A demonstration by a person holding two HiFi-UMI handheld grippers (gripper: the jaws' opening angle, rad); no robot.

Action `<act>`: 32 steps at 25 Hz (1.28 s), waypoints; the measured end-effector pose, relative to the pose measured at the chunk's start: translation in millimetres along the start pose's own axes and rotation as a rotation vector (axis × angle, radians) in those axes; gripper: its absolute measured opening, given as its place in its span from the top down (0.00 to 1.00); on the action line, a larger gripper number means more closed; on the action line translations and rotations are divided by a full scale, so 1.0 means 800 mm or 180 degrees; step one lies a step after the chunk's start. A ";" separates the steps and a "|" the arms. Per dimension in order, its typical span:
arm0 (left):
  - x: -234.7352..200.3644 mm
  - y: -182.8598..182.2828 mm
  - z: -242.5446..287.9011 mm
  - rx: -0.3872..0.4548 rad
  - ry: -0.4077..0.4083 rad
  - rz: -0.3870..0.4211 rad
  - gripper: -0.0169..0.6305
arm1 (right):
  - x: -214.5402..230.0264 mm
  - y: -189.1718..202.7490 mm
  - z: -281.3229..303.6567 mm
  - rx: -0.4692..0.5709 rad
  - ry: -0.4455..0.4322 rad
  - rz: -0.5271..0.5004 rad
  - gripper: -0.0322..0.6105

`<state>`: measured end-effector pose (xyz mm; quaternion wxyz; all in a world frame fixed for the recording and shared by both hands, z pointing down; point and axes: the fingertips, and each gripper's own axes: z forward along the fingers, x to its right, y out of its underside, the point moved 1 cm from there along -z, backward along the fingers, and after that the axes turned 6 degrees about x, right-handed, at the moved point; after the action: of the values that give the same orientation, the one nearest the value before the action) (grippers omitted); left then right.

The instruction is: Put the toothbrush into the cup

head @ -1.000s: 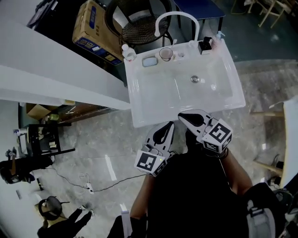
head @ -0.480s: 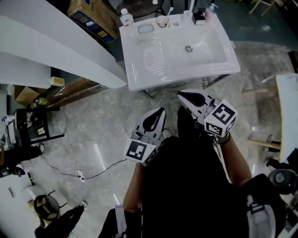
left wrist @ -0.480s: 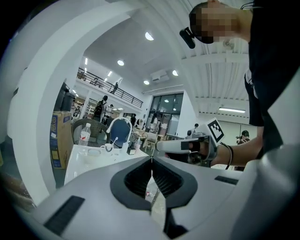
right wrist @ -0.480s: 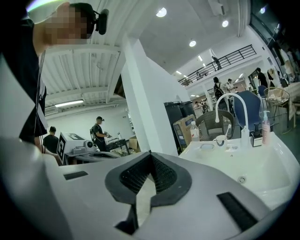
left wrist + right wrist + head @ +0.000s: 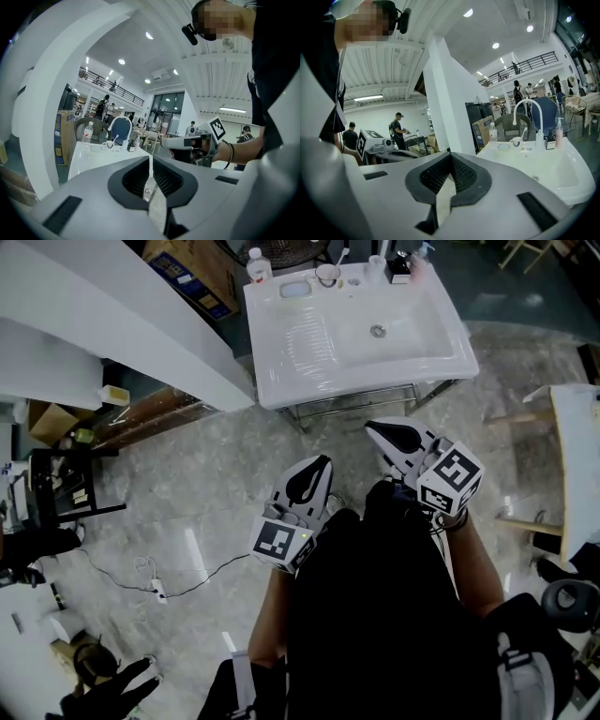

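Observation:
A white sink (image 5: 412, 343) stands at the top of the head view. On its back ledge sits a cup (image 5: 327, 276) with a white toothbrush (image 5: 343, 257) leaning out of it. The left gripper view shows the same cup (image 5: 109, 144) and toothbrush (image 5: 115, 138) far ahead. In the right gripper view the cup (image 5: 516, 142) stands beside the faucet (image 5: 529, 105). My left gripper (image 5: 319, 465) and right gripper (image 5: 380, 430) hover over the floor, well short of the sink's front edge. Both are shut and empty, with their pads meeting at the tips (image 5: 150, 159) (image 5: 450, 154).
On the sink's ledge are a water bottle (image 5: 255, 261), a soap dish (image 5: 293, 289), a black box (image 5: 401, 266) and a pump bottle (image 5: 419, 259). A white counter (image 5: 112, 324) runs along the left, with a cardboard box (image 5: 183, 273) behind it. A cable (image 5: 187, 577) lies on the marble floor.
Both grippers have drawn back from the sink; a second ago they were at its front rim, now floor shows between them and it. Both jaws stayed shut.

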<state>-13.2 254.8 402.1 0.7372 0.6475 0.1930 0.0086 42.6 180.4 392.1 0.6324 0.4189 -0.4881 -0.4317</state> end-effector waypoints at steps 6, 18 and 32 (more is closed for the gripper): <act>0.010 -0.023 0.020 0.0137 -0.0041 0.0017 0.95 | 0.008 -0.014 -0.026 -0.0094 -0.0088 -0.0123 0.93; 0.093 -0.005 0.099 -0.0038 0.0260 -0.0004 0.95 | 0.024 0.003 -0.107 -0.0100 -0.0004 0.0033 0.93; 0.127 0.013 0.104 -0.0246 0.0283 0.0043 0.95 | 0.018 0.017 -0.136 -0.0035 -0.0142 0.0208 0.93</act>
<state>107.6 203.7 391.4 0.7523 0.6188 0.2207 0.0497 152.8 182.3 389.7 0.6375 0.3896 -0.5131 -0.4226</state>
